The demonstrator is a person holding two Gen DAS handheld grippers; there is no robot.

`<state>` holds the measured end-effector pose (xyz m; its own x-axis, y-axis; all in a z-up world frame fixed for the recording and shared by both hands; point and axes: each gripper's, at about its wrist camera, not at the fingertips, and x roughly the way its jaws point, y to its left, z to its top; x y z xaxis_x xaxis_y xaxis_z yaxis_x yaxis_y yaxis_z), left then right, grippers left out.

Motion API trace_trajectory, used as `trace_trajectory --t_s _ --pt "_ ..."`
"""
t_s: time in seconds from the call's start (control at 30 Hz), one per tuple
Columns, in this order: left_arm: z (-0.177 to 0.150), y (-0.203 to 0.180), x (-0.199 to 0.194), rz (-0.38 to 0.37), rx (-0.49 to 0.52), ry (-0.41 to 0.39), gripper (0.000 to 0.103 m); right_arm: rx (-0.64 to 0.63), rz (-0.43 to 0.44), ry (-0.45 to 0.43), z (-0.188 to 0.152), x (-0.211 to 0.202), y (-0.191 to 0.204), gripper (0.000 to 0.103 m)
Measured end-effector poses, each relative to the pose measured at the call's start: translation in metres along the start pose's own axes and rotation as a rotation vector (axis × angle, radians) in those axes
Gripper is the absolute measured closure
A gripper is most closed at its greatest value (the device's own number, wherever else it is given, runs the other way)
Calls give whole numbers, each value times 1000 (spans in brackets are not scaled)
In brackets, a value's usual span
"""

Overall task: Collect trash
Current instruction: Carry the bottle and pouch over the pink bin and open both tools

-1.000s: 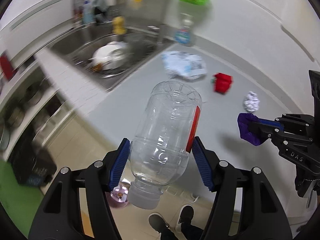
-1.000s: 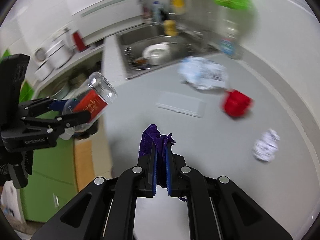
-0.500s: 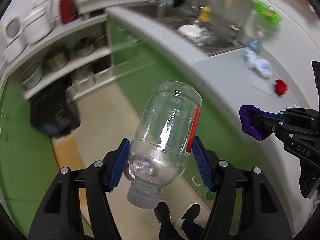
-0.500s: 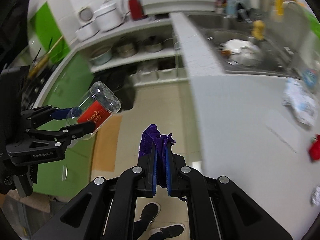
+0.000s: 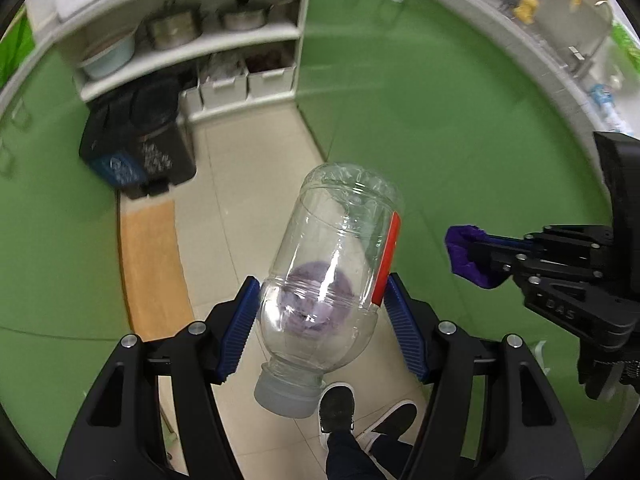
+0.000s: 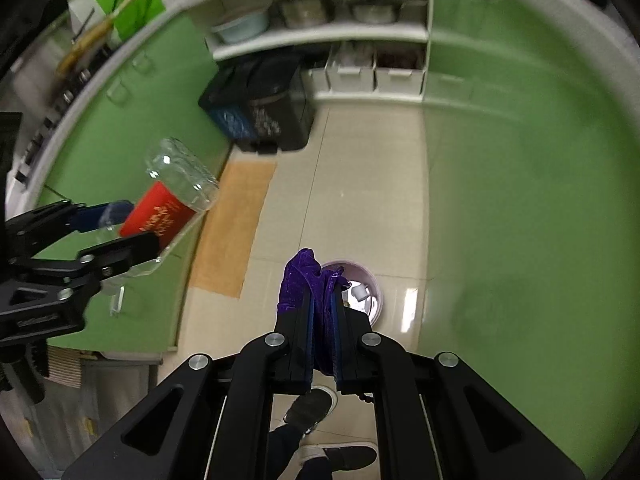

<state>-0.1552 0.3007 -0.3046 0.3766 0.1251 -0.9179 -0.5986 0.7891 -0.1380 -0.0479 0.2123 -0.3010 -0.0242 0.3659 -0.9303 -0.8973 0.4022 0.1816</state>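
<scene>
My left gripper (image 5: 320, 304) is shut on a clear plastic bottle (image 5: 332, 264) with a red label, held base forward and cap toward the camera; it also shows in the right wrist view (image 6: 176, 196). My right gripper (image 6: 320, 312) is shut on a crumpled purple wrapper (image 6: 304, 280), also seen in the left wrist view (image 5: 468, 256). A small lilac bin (image 6: 360, 284) stands on the tiled floor right below the right gripper; through the bottle it shows as a purple blur.
Green cabinet fronts (image 5: 440, 120) curve along both sides of the floor. A black and blue bin (image 5: 136, 148) stands by open shelves with pots (image 5: 172, 32). An orange mat (image 5: 152, 264) lies on the floor. The person's shoes (image 5: 340, 404) are below.
Both grippers have swung away from the countertop and sink down toward the kitchen floor, still holding the bottle and the purple wrapper. The lilac bin has come into view below the right gripper.
</scene>
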Motion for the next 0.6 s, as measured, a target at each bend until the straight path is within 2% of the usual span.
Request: trace_trajectory --t_s 0.3,0.5,0.6 --pt "-46 43 112 -8 -63 61 40 -32 25 118 -18 163 -7 96" --pt "-73 58 172 -21 -90 91 40 -36 32 170 -36 244 -19 95" --pt "-84 62 195 -21 -101 105 40 -45 19 175 -43 274 -23 88"
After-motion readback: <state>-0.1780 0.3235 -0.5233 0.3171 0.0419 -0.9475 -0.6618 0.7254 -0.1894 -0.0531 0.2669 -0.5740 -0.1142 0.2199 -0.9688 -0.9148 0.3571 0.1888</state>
